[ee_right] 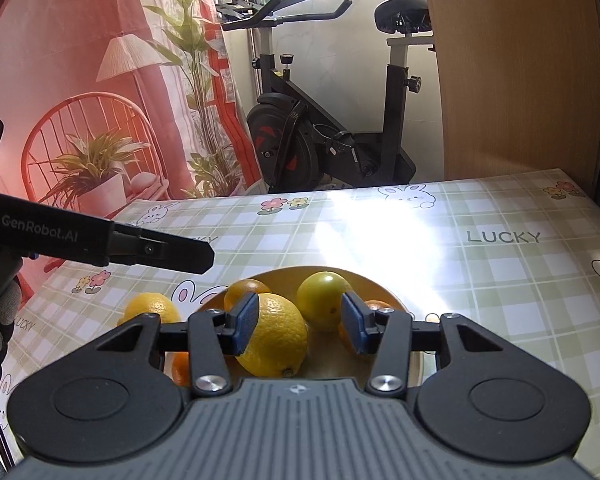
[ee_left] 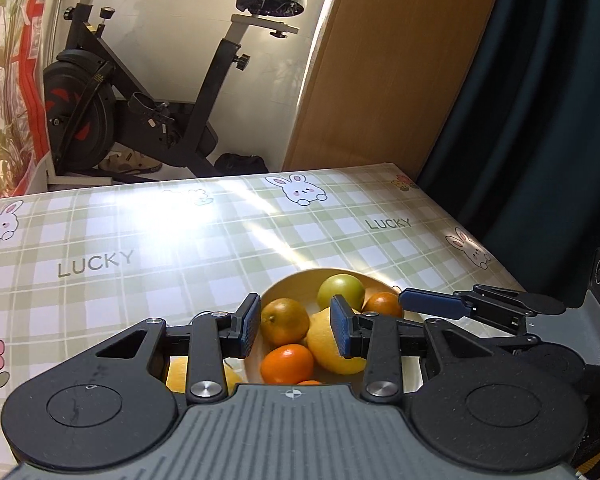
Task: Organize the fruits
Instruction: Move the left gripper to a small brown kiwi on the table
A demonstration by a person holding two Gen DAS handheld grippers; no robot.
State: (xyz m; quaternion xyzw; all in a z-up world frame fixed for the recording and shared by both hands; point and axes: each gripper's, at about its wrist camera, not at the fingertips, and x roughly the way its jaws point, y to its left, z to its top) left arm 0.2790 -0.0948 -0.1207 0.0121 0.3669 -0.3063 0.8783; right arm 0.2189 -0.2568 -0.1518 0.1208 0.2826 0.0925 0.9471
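A pale yellow bowl (ee_right: 388, 294) on the counter holds a big lemon (ee_right: 274, 334), a green-yellow round fruit (ee_right: 324, 294) and several small oranges (ee_left: 287, 363). One more yellow fruit (ee_right: 152, 308) lies on the counter just beside the bowl's left side.

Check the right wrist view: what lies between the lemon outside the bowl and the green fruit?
An orange and the big lemon, both inside the bowl.

sunlit room: exercise bike (ee_right: 332, 120) by white wall, wooden panel (ee_left: 380, 72) right.

Tablecloth (ee_left: 100, 240) print: "LUCKY" in grey capitals, legible twice in left wrist view, once fully in right wrist view. Left gripper (ee_right: 204, 256) arm bears "GenRobot.AI" in pale lettering.
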